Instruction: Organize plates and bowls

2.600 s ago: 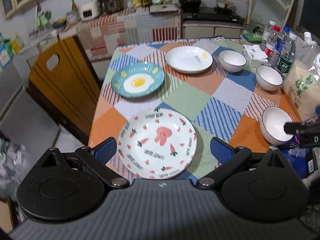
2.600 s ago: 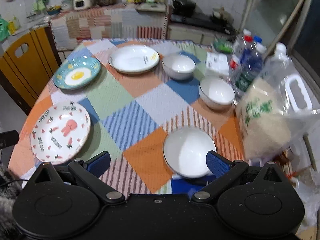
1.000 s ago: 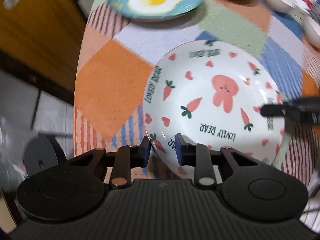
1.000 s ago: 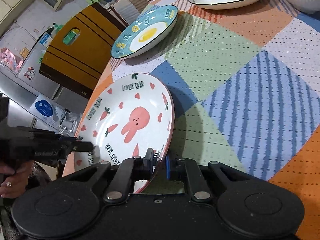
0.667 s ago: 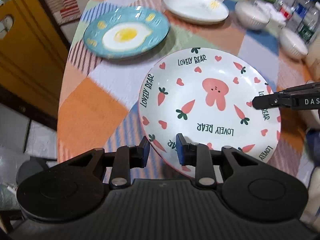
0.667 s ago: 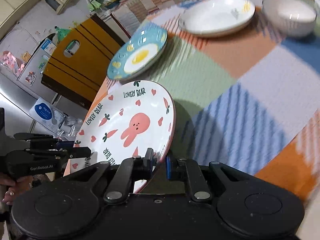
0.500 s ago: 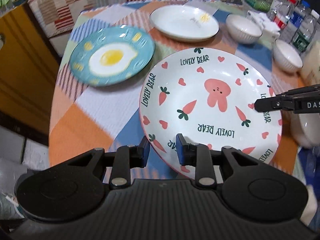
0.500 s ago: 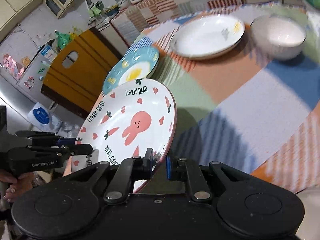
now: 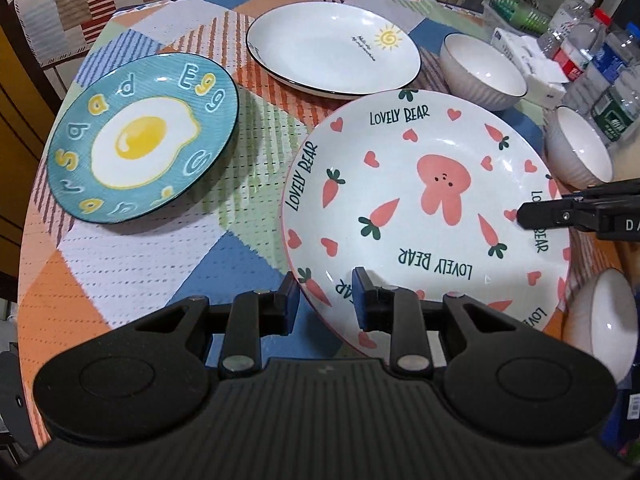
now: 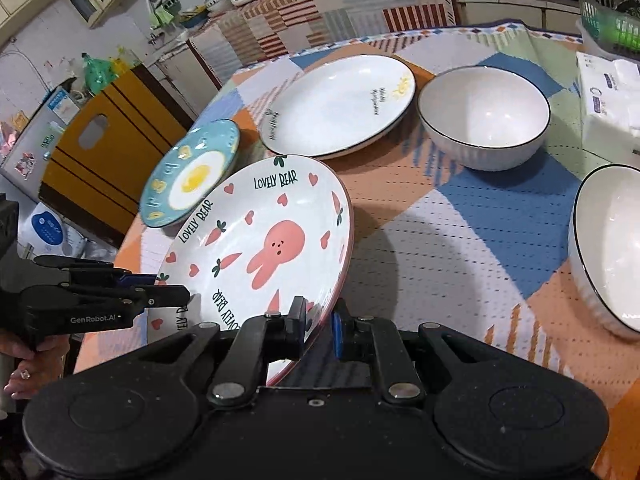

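Both grippers hold the white bunny plate [image 9: 424,208] above the patchwork table. My left gripper [image 9: 326,300] is shut on its near rim, and the right gripper [image 9: 532,216] grips its right rim. In the right wrist view the right gripper [image 10: 320,326] is shut on the bunny plate [image 10: 272,248], tilted, with the left gripper [image 10: 176,292] on its far left rim. A blue egg plate [image 9: 140,140] lies to the left. Behind lies a white sun plate [image 9: 332,56]. Three white bowls [image 9: 482,70] [image 9: 580,152] [image 9: 604,316] stand along the right.
Water bottles [image 9: 600,60] and a tissue pack [image 9: 532,68] crowd the table's far right edge. A yellow chair [image 10: 104,148] stands left of the table. A counter [image 10: 312,4] with a patchwork cover runs behind. A person's hand [image 10: 16,372] holds the left gripper.
The bunny plate, held by both grippers, has been carried away from the near edge toward the middle of the table. The sun plate and bowls now appear closer.
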`<action>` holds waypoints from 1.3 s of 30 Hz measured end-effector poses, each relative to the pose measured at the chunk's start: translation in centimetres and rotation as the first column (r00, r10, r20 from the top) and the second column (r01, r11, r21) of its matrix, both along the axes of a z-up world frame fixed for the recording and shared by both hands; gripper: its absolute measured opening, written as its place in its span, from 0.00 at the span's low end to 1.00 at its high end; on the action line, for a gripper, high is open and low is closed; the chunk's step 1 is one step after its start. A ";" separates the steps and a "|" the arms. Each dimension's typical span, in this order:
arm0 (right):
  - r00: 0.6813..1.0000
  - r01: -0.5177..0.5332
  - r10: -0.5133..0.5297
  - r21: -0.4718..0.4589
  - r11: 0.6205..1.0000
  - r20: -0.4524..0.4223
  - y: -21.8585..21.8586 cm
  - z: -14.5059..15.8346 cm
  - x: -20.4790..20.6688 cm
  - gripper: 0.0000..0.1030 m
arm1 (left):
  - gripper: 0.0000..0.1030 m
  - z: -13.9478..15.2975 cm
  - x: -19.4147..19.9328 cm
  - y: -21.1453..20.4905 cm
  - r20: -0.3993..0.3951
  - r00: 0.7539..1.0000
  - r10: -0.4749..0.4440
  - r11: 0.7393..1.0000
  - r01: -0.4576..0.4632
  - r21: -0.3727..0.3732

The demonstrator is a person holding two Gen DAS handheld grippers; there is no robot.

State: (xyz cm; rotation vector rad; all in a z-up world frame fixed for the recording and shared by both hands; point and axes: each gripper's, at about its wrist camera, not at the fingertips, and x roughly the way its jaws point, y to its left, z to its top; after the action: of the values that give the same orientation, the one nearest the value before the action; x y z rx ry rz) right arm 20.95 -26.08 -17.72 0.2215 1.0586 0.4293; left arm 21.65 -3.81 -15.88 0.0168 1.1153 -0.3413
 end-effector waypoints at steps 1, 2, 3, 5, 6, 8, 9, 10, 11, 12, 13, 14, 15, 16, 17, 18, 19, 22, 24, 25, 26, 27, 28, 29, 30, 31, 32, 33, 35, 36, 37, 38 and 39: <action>1.000 -0.001 0.001 -0.004 1.000 -0.007 -0.1 -0.4 0.3 0.17 | 0.25 -0.2 0.2 -0.2 0.002 1.000 -0.002 1.000 0.002 0.006; 1.000 0.000 0.000 -0.003 1.000 -0.012 -0.2 -0.8 0.5 0.17 | 0.25 -0.3 0.4 -0.3 0.000 1.000 -0.005 1.000 0.005 0.010; 1.000 0.005 -0.005 0.003 1.000 -0.020 -0.4 -1.1 0.8 0.17 | 0.25 -0.5 0.7 -0.3 -0.004 1.000 -0.005 1.000 0.005 0.012; 1.000 0.008 -0.008 0.005 1.000 -0.029 -0.5 -1.6 1.1 0.17 | 0.25 -1.0 1.1 -0.5 -0.011 1.000 -0.005 1.000 0.005 0.016; 1.000 0.008 -0.008 0.002 1.000 -0.029 -0.5 -1.8 1.2 0.17 | 0.25 -1.2 1.2 -0.6 -0.009 1.000 -0.003 1.000 0.004 0.021; 0.999 0.002 -0.002 -0.003 1.000 -0.037 -0.4 -2.2 1.3 0.18 | 0.25 -1.6 1.3 -0.9 -0.008 1.000 -0.006 1.000 0.006 0.030; 0.999 0.008 -0.008 -0.003 1.000 -0.047 -0.5 -2.6 1.5 0.18 | 0.25 -1.8 1.4 -0.9 -0.011 1.000 -0.005 1.000 0.005 0.028; 0.998 0.013 -0.013 -0.008 1.000 -0.055 -0.5 -2.9 1.6 0.18 | 0.25 -1.9 1.4 -1.1 -0.011 1.000 -0.009 0.999 0.009 0.030; 0.998 0.015 -0.016 -0.018 1.000 -0.056 -0.5 -3.1 1.7 0.18 | 0.25 -2.0 1.3 -1.3 -0.009 1.000 -0.015 0.999 0.016 0.035; 0.998 0.014 -0.016 -0.029 0.999 -0.056 -0.4 -3.3 1.8 0.19 | 0.25 -2.1 1.2 -1.5 -0.006 1.000 -0.024 0.999 0.024 0.044; 0.998 0.015 -0.017 -0.036 0.999 -0.060 -0.4 -3.5 1.9 0.19 | 0.25 -2.2 1.1 -1.6 -0.006 1.000 -0.030 0.998 0.030 0.050; 0.998 0.021 -0.024 -0.039 0.999 -0.064 -0.5 -3.6 2.0 0.19 | 0.25 -2.2 0.9 -1.7 -0.003 0.999 -0.036 0.998 0.036 0.055; 0.997 0.029 -0.032 -0.044 0.999 -0.072 -0.5 -3.7 2.1 0.20 | 0.25 -2.2 0.8 -1.8 0.002 0.999 -0.042 0.997 0.042 0.060; 0.995 0.033 -0.038 -0.056 0.998 -0.087 -0.3 -3.8 2.2 0.21 | 0.25 -2.1 0.7 -1.9 0.007 0.999 -0.047 0.997 0.047 0.064; 0.994 0.038 -0.046 -0.073 0.997 -0.099 -0.1 -4.0 2.3 0.23 | 0.25 -2.1 0.7 -1.9 0.003 0.999 -0.045 0.997 0.045 0.066; 0.994 0.042 -0.050 -0.083 0.996 -0.094 0.1 -3.9 2.2 0.24 | 0.25 -2.1 0.8 -1.9 -0.002 0.999 -0.038 0.997 0.038 0.063; 0.994 0.042 -0.051 -0.092 0.995 -0.094 0.2 -3.9 2.3 0.24 | 0.25 -2.1 0.8 -1.9 -0.003 0.999 -0.036 0.997 0.037 0.061; 0.989 0.077 -0.089 -0.097 0.992 -0.121 0.2 -3.9 2.5 0.25 | 0.25 -2.1 0.7 -1.7 -0.002 0.999 -0.035 0.998 0.035 0.059; 0.987 0.091 -0.105 -0.112 0.989 -0.122 0.4 -3.8 2.6 0.26 | 0.25 -1.7 0.5 -1.5 -0.010 0.999 -0.030 0.999 0.031 0.045; 0.987 0.095 -0.110 -0.125 0.988 -0.115 0.5 -3.6 2.5 0.27 | 0.25 -1.5 0.3 -1.3 -0.010 1.000 -0.029 0.999 0.030 0.041; 0.988 0.098 -0.113 -0.136 0.986 -0.109 0.7 -3.3 2.3 0.28 | 0.25 -1.1 0.1 -1.2 -0.005 0.999 -0.032 0.999 0.032 0.039; 0.988 0.099 -0.115 -0.147 0.984 -0.103 0.8 -3.0 2.2 0.30 | 0.25 -0.6 -0.2 -1.0 0.002 0.999 -0.039 0.998 0.039 0.041; 0.989 0.100 -0.116 -0.157 0.983 -0.097 0.9 -2.6 1.9 0.31 | 0.25 0.0 -0.5 -0.9 0.010 0.999 -0.044 0.998 0.044 0.044; 0.989 0.101 -0.117 -0.164 0.981 -0.090 0.9 -2.2 1.6 0.33 | 0.25 0.6 -0.8 -0.6 0.016 0.999 -0.049 0.998 0.048 0.046; 0.990 0.099 -0.115 -0.171 0.980 -0.081 1.0 -1.6 1.2 0.35 | 0.25 1.4 -1.1 -0.2 0.020 0.998 -0.053 0.998 0.052 0.045; 0.991 0.094 -0.109 -0.176 0.980 -0.074 1.1 -1.2 0.8 0.35 | 0.25 2.0 -1.4 0.2 0.025 0.998 -0.056 0.998 0.055 0.042; 0.993 0.085 -0.097 -0.172 0.981 -0.062 1.2 -0.5 0.3 0.35 | 0.26 2.8 -1.7 0.7 0.031 0.998 -0.057 0.998 0.055 0.038; 0.995 0.074 -0.084 -0.161 0.984 -0.055 1.3 0.0 0.0 0.36 | 0.26 3.5 -2.1 1.3 0.039 0.997 -0.060 0.998 0.059 0.035; 0.998 0.053 -0.058 -0.147 0.988 -0.031 1.8 1.5 -0.9 0.37 | 0.27 5.0 -2.7 2.4 0.061 0.996 -0.061 0.998 0.059 0.039; 0.999 0.046 -0.049 -0.145 0.988 -0.016 2.1 2.2 -1.3 0.38 | 0.27 5.6 -2.9 3.0 0.068 0.996 -0.058 0.998 0.055 0.043; 0.999 0.040 -0.040 -0.140 0.989 -0.001 2.5 3.1 -1.7 0.39 | 0.27 6.3 -3.1 3.7 0.073 0.996 -0.055 0.998 0.053 0.041; 0.999 0.032 -0.031 -0.131 0.991 0.009 2.9 3.8 -1.9 0.40 | 0.28 6.9 -3.2 4.4 0.077 0.996 -0.052 0.998 0.049 0.034; 1.000 0.024 -0.022 -0.123 0.992 0.018 3.2 4.4 -2.2 0.40 | 0.31 7.7 -3.4 5.3 0.082 0.996 -0.042 0.999 0.040 0.024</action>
State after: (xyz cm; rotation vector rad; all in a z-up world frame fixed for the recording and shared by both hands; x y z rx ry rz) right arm 18.76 -22.85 -13.27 0.1199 1.0613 0.3433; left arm 18.29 1.45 -8.21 0.0733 1.0379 -0.3621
